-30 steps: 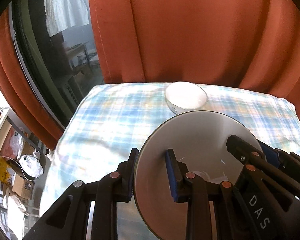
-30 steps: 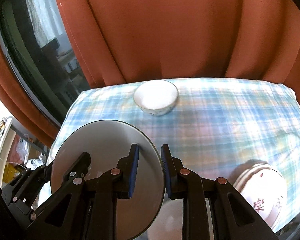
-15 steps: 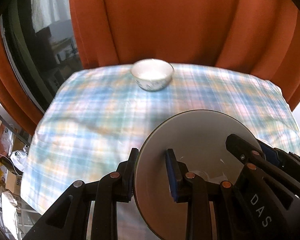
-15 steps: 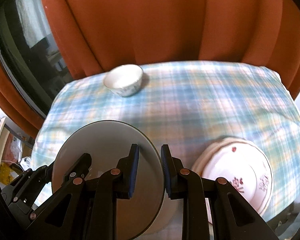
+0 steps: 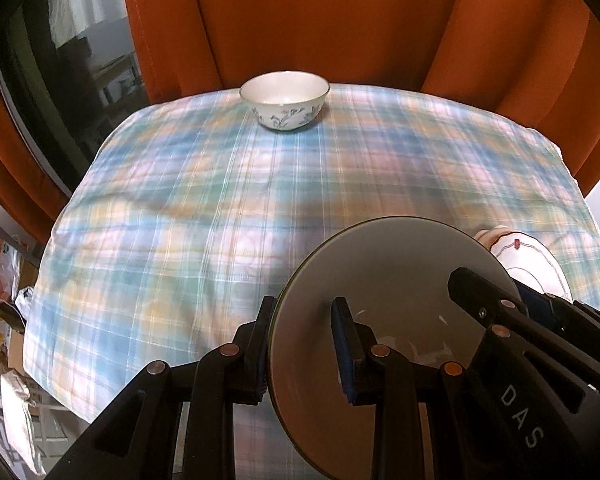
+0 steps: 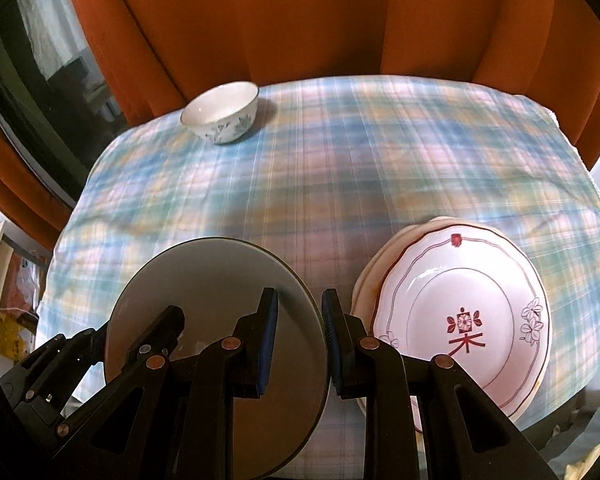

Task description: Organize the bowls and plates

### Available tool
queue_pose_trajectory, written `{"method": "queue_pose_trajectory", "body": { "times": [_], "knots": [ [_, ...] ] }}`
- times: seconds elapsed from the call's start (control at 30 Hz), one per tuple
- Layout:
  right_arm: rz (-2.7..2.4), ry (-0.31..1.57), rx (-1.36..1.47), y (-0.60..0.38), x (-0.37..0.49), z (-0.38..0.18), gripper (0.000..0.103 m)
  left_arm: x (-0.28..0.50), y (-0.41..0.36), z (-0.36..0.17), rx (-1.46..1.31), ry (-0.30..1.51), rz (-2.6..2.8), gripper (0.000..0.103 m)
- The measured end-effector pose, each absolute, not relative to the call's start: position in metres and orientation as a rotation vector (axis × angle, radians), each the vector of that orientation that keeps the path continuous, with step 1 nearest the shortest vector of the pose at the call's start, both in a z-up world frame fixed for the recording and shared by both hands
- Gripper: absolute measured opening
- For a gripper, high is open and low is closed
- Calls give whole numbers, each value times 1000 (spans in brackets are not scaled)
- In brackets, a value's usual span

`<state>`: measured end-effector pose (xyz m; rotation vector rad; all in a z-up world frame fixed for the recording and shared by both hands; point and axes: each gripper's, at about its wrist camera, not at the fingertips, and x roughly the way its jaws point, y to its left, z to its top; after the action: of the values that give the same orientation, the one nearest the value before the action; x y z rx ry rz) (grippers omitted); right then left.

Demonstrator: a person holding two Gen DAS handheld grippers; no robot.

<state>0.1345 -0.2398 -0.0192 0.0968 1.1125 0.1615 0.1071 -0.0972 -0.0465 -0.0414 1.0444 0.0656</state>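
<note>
Together, the left gripper (image 5: 306, 346) and right gripper (image 6: 300, 338) are each pinching one grey plate (image 6: 216, 280)'s rim, while one bowl (image 5: 284, 98) and one plate stack (image 6: 460, 320) are sitting on the tablecloth (image 6: 340, 168).

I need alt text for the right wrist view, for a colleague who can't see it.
Both grippers, right and left, clamp opposite edges of a grey plate above a blue plaid tablecloth. To its right lies a stack of white plates with red floral patterns; a white bowl stands at the far edge before orange curtains.
</note>
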Motion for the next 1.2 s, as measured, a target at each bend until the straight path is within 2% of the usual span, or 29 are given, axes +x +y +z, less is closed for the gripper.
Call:
{"method": "queue_pose_trajectory", "body": {
  "times": [0.9, 1.2],
  "knots": [
    [187, 1137, 8, -221, 145, -42, 27, 117, -88, -77, -63, 1148, 74, 26],
    [144, 1179, 6, -227, 144, -58, 26, 113, -95, -82, -4, 1120, 54, 28]
  ]
}}
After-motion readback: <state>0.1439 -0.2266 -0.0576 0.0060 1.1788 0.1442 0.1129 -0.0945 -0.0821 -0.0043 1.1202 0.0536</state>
